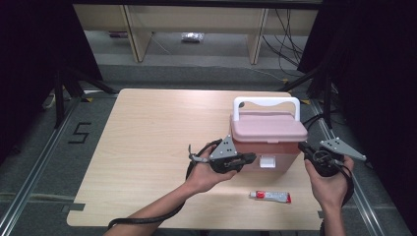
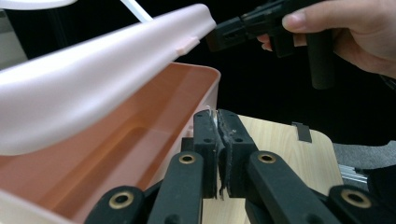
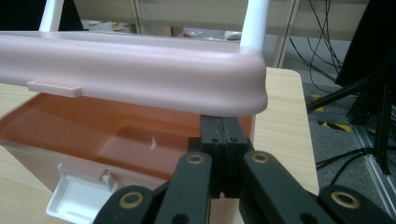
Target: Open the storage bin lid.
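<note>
We count one pink box [image 1: 268, 140], lid ajar and empty inside, one tube [image 1: 270, 196] near it on the tabletop [image 1: 147, 147], both grippers' fingers [image 2: 205, 140] clenched on nothing.

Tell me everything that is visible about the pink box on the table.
The box is glossy pink plastic with a white handle standing upright above it and a white latch hanging open on its front. Its lid is raised slightly, showing an empty interior. It stands on the table near the right edge. The right tool sits under the lid's corner, seemingly propping it up; the left tool is at the other front corner.
</note>
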{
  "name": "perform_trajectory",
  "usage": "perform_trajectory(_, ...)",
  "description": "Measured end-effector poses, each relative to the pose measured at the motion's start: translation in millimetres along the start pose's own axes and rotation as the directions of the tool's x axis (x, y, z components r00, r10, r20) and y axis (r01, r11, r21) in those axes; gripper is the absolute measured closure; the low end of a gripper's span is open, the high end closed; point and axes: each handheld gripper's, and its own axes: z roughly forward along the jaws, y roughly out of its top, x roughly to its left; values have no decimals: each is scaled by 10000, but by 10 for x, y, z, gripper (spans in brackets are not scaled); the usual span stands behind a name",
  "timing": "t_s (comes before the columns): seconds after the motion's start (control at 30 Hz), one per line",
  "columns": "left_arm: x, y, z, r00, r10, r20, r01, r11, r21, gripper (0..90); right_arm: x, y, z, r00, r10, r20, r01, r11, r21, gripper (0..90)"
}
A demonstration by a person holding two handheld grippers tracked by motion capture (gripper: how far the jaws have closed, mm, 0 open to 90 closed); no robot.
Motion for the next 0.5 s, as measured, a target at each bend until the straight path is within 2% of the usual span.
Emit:
perform_trajectory(0.03, -8, -13, 21, 10000, 35, 81, -35, 10000, -5, 854, -3, 4, 0, 10000, -31, 27, 31, 10000, -11, 900)
perform_trajectory(0.07, -11, -23, 34, 9999, 8, 159, -8, 10000, -15, 852, 9, 11, -1, 9999, 132, 65, -132, 9999, 26, 900)
perform_trajectory(0.1, -9, -37, 53, 9998, 17, 178, -16, 10000, -27, 851, -7, 18, 1, 9999, -97, 120, 97, 10000, -21, 900)
perform_trajectory(0.17, -7, -64, 88, 9998, 31, 189, -30, 10000, -20, 853, -9, 27, 5, 9999, -117, 107, 118, 9999, -28, 900)
perform_trajectory(0.2, -5, -73, 101, 9998, 79, 181, -79, 10000, 28, 854, 14, 29, 4, 9998, 202, 80, -203, 9998, 43, 900)
perform_trajectory(0.27, -8, -86, 136, 9997, 132, 206, -133, 9999, 11, 855, -13, 38, 16, 9998, -173, 78, 174, 9998, -65, 900)
perform_trajectory(0.33, -12, -97, 166, 9997, 130, 192, -131, 9999, 51, 856, -4, 51, 10, 9998, -79, 158, 79, 10000, 2, 900)
perform_trajectory(0.37, -9, -103, 178, 9996, 181, 197, -183, 9998, 100, 856, -14, 56, 17, 9996, -231, 162, 232, 9997, -95, 900)
perform_trajectory(0.43, -10, -115, 206, 9996, 223, 179, -225, 9996, 140, 858, 6, 70, 11, 10000, 92, 27, -92, 10000, -15, 900)
perform_trajectory(0.47, -14, -120, 222, 9997, 194, 167, -196, 9997, 110, 858, 7, 73, 11, 9999, 96, 50, -96, 10000, -24, 900)
perform_trajectory(0.5, -14, -124, 237, 9996, 227, 161, -229, 9997, 124, 858, -7, 81, 12, 9999, -104, 116, 105, 9999, -27, 900)
